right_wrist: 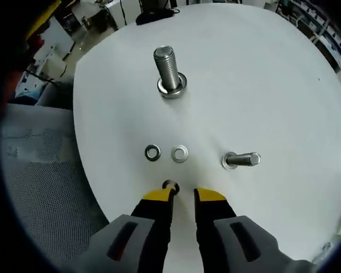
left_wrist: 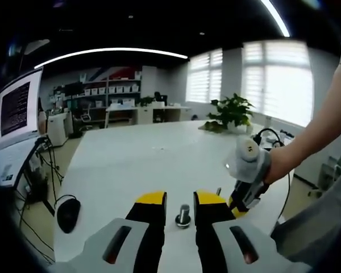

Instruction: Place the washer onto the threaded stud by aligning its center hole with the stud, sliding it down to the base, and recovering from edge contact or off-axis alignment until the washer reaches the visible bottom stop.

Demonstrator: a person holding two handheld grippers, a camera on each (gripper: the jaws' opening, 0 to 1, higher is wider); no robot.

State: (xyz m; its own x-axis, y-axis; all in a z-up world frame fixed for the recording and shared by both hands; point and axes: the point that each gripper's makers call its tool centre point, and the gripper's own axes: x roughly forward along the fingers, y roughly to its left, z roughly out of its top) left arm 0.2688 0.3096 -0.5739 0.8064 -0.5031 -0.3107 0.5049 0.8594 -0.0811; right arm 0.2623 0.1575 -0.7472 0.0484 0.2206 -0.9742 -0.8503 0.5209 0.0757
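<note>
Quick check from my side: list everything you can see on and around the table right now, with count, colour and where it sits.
Upright stud: 1, silver, standing on the table's far part.
Lying bolt: 1, silver, on its side, right of washers.
Washers: 3, silver, two side by side, one at right gripper's tips.
Table: 1, white.
Mouse: 1, black.
Plant: 1, green.
Monitor: 1.
Left gripper: open around a stud.
Right gripper: open.

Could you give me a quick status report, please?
Both grippers open, holding nothing. Right gripper over a washer; two more washers beyond. Stud upright, bare. Loose bolt aside.
</note>
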